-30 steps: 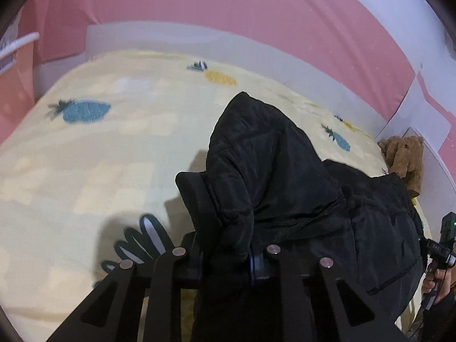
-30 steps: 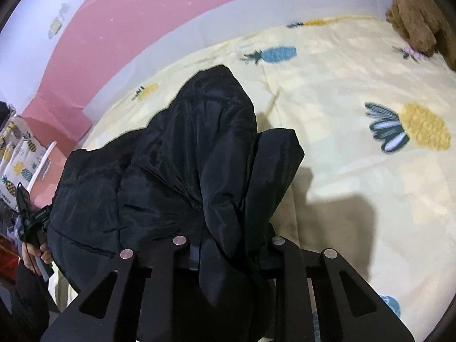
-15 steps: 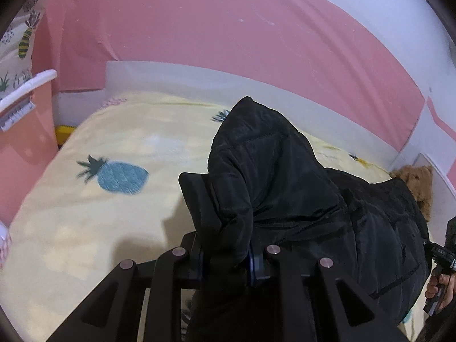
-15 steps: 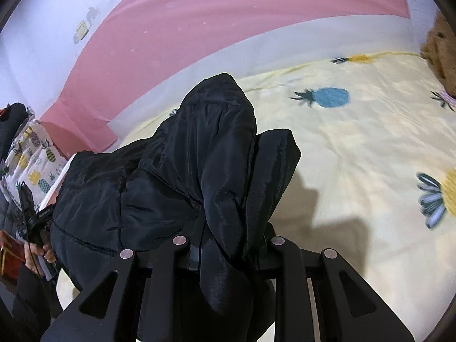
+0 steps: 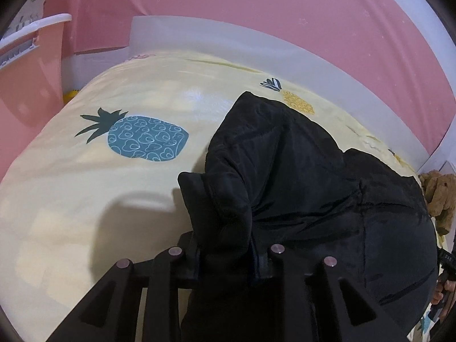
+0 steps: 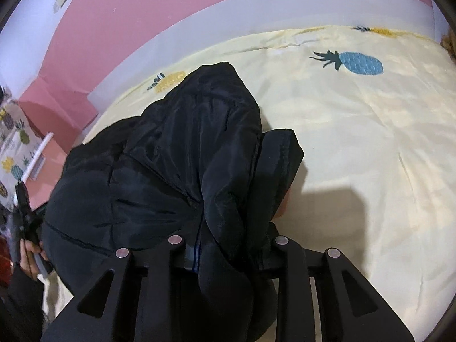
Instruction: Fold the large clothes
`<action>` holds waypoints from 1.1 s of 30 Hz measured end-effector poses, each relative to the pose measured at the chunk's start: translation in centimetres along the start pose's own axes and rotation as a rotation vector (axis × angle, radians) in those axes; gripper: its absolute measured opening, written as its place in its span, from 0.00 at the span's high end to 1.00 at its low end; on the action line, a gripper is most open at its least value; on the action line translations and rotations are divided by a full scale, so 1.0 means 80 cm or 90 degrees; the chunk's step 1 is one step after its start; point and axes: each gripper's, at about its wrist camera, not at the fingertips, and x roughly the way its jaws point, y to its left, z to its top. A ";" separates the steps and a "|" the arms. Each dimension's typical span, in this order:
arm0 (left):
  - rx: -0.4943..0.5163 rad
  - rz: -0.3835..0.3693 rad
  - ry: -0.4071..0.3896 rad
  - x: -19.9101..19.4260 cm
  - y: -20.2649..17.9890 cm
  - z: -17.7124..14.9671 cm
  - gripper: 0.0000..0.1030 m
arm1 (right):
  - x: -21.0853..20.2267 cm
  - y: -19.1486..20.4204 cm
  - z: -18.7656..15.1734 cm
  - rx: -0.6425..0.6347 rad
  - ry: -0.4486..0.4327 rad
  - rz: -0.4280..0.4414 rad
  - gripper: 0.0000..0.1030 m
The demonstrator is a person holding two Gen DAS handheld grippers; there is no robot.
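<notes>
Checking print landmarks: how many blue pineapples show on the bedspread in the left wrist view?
1. The blue pineapple lies on the yellow bedspread, left of the black jacket. The jacket may hide others.

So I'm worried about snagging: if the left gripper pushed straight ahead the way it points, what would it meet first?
The black jacket bunched between the left gripper fingers blocks the line at once; beyond it probably the yellow bedspread, though depth is unclear.
</notes>
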 end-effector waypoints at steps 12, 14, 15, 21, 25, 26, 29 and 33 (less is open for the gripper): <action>-0.006 0.028 -0.009 -0.003 0.000 0.001 0.55 | -0.004 0.006 -0.006 -0.012 0.005 -0.028 0.57; -0.009 0.036 -0.013 -0.007 0.000 0.002 0.51 | -0.005 0.002 -0.006 -0.006 0.004 -0.031 0.53; -0.009 0.037 -0.013 -0.009 0.000 0.004 0.50 | -0.006 0.000 -0.006 -0.001 0.003 -0.028 0.51; -0.006 0.057 -0.028 -0.025 -0.001 0.012 0.46 | -0.018 0.007 -0.005 -0.023 -0.008 -0.055 0.48; -0.004 0.072 -0.037 -0.036 -0.003 0.015 0.46 | -0.028 0.014 -0.004 -0.042 -0.018 -0.076 0.48; -0.003 0.076 -0.040 -0.039 -0.004 0.016 0.46 | -0.030 0.014 -0.003 -0.046 -0.021 -0.081 0.48; -0.003 0.087 -0.053 -0.048 -0.006 0.020 0.46 | -0.039 0.020 -0.002 -0.064 -0.035 -0.099 0.48; -0.005 0.099 -0.064 -0.058 -0.008 0.024 0.46 | -0.051 0.031 0.002 -0.095 -0.055 -0.117 0.48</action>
